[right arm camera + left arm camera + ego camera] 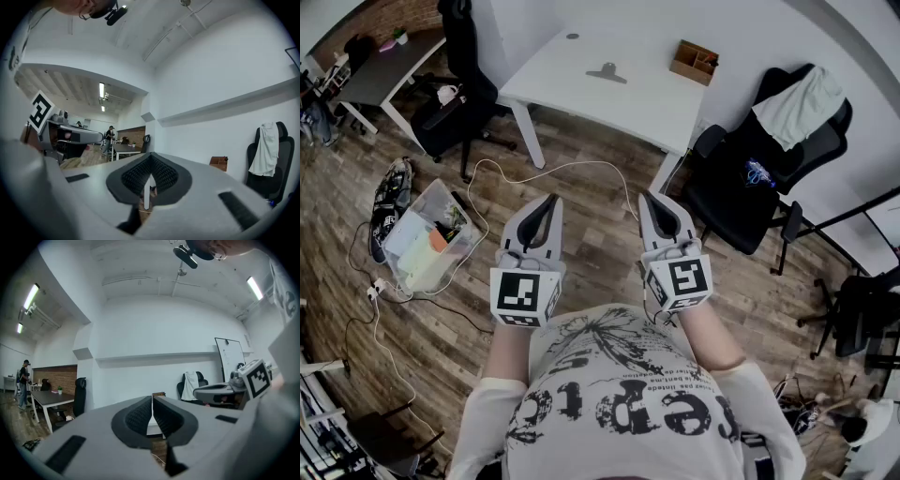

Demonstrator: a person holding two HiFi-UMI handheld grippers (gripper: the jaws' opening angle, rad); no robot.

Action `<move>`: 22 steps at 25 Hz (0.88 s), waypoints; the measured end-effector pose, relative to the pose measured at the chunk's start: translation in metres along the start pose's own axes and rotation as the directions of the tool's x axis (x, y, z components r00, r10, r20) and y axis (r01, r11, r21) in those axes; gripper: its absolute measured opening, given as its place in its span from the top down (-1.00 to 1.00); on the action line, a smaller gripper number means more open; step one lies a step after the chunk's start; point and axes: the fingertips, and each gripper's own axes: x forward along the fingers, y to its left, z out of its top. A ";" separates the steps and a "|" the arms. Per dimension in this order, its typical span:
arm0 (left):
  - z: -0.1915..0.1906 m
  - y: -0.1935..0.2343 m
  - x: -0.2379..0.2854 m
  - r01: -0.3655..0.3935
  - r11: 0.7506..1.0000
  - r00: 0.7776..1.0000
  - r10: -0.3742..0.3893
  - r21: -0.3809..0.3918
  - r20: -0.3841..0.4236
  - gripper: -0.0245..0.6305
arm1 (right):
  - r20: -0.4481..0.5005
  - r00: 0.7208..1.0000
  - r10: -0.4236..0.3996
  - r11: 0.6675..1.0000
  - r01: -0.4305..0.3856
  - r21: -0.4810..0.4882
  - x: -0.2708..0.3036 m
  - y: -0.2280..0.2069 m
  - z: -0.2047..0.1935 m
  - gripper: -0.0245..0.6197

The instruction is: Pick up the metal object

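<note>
The metal object (607,72), a small grey clip-like piece, lies on the white table (572,84) at the far side of the room. I stand well back from it on the wooden floor. My left gripper (547,202) and right gripper (652,199) are held level, side by side in front of my chest, both pointing toward the table. In the left gripper view the left gripper (152,411) has its dark ribbed pads pressed together with nothing between them. The right gripper (150,176) is likewise shut and empty in the right gripper view.
A wooden box (694,62) sits on the table's right end. A black office chair (769,169) draped with a light cloth stands right of the table, another chair (455,94) to its left. A clear plastic bin (431,234) and white cables (487,178) lie on the floor.
</note>
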 end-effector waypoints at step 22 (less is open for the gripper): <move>-0.037 0.067 -0.039 -0.044 0.997 0.998 0.041 -0.065 -0.045 0.89 | -0.077 0.995 -0.059 0.997 0.063 0.054 0.032 0.046 -0.026 0.95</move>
